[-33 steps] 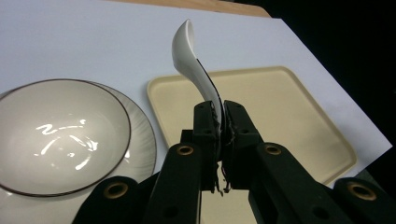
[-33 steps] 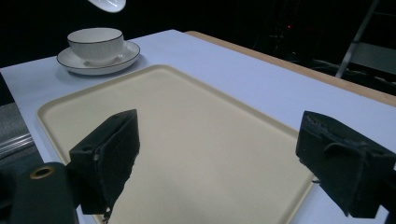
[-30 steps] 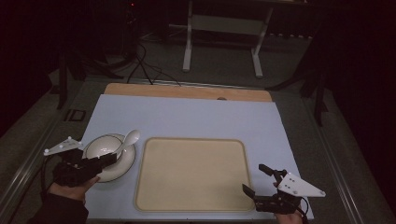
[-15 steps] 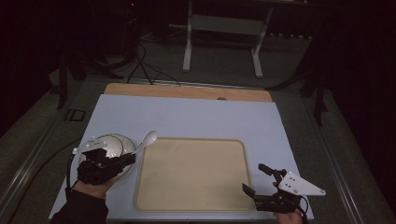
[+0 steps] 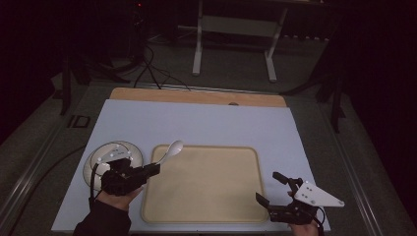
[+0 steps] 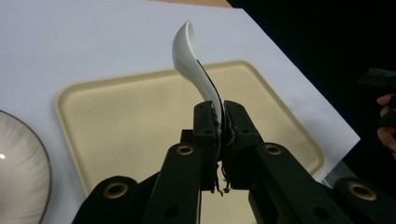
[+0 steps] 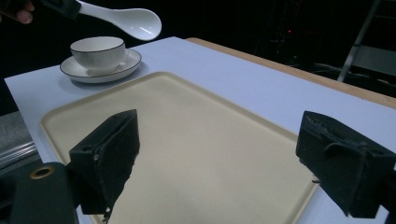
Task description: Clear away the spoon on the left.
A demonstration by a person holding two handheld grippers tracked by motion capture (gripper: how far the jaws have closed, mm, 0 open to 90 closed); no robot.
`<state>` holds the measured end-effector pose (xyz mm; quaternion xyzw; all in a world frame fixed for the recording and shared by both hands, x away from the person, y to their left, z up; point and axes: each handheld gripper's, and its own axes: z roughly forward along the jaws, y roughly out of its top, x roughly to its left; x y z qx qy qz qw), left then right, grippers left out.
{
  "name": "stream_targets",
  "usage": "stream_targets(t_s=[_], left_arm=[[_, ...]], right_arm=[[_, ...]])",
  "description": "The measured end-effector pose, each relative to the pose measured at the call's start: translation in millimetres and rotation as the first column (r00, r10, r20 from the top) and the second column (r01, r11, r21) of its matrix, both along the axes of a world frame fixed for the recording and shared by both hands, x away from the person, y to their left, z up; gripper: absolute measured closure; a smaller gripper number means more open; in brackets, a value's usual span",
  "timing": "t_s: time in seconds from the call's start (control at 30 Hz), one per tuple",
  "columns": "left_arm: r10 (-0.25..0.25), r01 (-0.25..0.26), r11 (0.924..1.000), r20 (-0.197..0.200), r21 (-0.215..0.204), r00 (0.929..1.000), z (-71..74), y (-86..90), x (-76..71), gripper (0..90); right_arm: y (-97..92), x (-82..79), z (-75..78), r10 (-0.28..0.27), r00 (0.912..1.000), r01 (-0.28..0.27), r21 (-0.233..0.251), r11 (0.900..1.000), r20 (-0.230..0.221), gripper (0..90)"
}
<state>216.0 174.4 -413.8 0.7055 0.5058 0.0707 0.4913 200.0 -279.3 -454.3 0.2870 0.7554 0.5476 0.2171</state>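
White ceramic spoon (image 6: 196, 65) is clamped by its handle between the closed jaws of the left gripper (image 5: 152, 169), its bowl raised above the near-left corner of the beige tray (image 5: 206, 184). Just left of the tray, a white cup (image 7: 97, 51) sits on its saucer (image 7: 126, 63) on the pale blue table (image 5: 206, 125). At the tray's right near corner, the right gripper (image 5: 268, 189) is held with its jaws wide apart, holding nothing.

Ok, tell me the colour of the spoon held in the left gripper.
White: the spoon is glossy plain white, seen best in the left gripper view.
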Motion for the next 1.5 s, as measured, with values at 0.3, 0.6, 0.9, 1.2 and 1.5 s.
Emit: stream_targets(t_s=[0.3,0.6,0.9,1.2,1.5], left_arm=[[0.073,-0.075,0.9960,-0.029,-0.050,0.9969,-13.8,-10.9,-4.1,85.1],[0.152,-0.152,0.9856,-0.009,-0.073,0.9884,-17.7,-22.5,-10.7,85.1],[0.221,-0.221,0.9689,-0.015,-0.112,0.9752,-41.0,-44.4,-18.0,85.1],[0.237,-0.238,0.9685,-0.032,-0.073,0.9711,-55.4,-52.2,-18.1,85.1],[0.265,-0.268,0.9627,-0.060,-0.039,0.9623,-72.9,-55.4,-13.8,85.1]], right_arm=[[1.6,0.3,0.0,0.003,1.0000,-0.003,-0.002,1.0000,0.004,13.4],[1.5,0.8,-0.1,-0.002,1.0000,0.002,0.000,1.0000,0.005,13.4],[0.1,1.3,-0.2,-0.007,1.0000,0.007,0.008,0.9999,0.002,13.4],[-0.8,3.3,-1.0,-0.009,1.0000,0.009,0.010,0.9999,-0.001,13.4],[-1.8,3.1,-1.3,-0.014,0.9999,0.014,0.011,0.9998,-0.009,13.4]])
